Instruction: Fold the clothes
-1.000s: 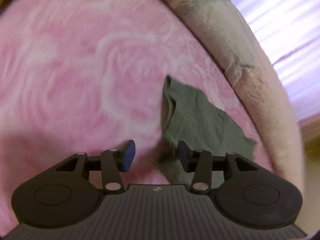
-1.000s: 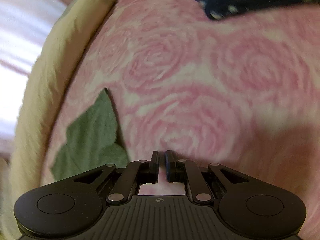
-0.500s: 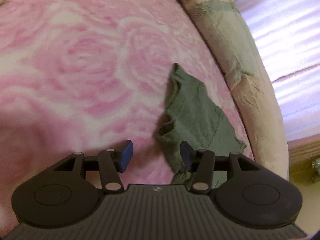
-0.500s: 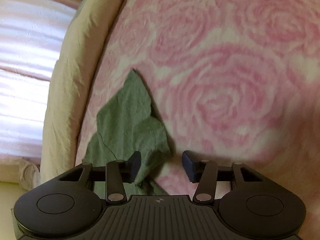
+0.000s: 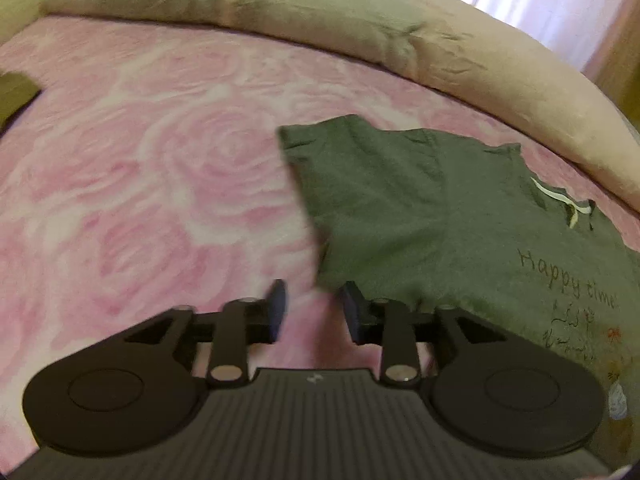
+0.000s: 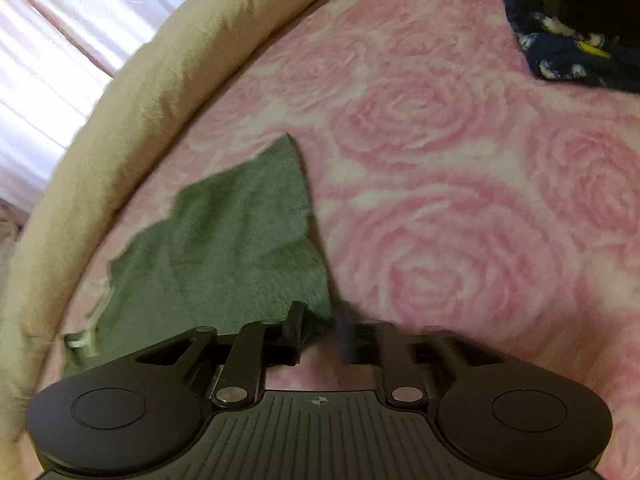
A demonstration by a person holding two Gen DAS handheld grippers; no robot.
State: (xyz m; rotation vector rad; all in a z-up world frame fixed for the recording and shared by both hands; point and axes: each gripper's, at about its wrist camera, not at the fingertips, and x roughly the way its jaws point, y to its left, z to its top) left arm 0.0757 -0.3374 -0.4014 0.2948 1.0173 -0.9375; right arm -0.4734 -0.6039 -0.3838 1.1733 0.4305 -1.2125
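item: green t-shirt point(image 5: 432, 216), lying flat on the pink rose-print blanket point(image 5: 152, 184), close to the beige bolster point(image 5: 460, 60) along the bed's edge. printed front faces up; lettering "happy time" and a white neck tag show toward the right of the left wrist view. long axis, judged: runs from the far sleeve corner toward the lower right of that view, roughly parallel to the bolster.

left gripper point(image 5: 312, 308): jaws parted to a moderate gap, nothing between them. the shirt's near edge lies just ahead and to the right; the right finger sits at or just over the hem, contact uncertain.

right gripper point(image 6: 320, 326): jaws parted narrowly, the right finger blurred. a corner of the shirt point(image 6: 240, 248) lies at the left finger and reaches into the gap; whether cloth is pinched cannot be told. the garment spreads forward and left from here.

relation governing the next move, judged: both grippers meet the same long side of the shirt, each within reach of an edge point; the right looks marginally nearer to a grasp.

other: dark blue patterned garment point(image 6: 560, 40), well apart, far right.
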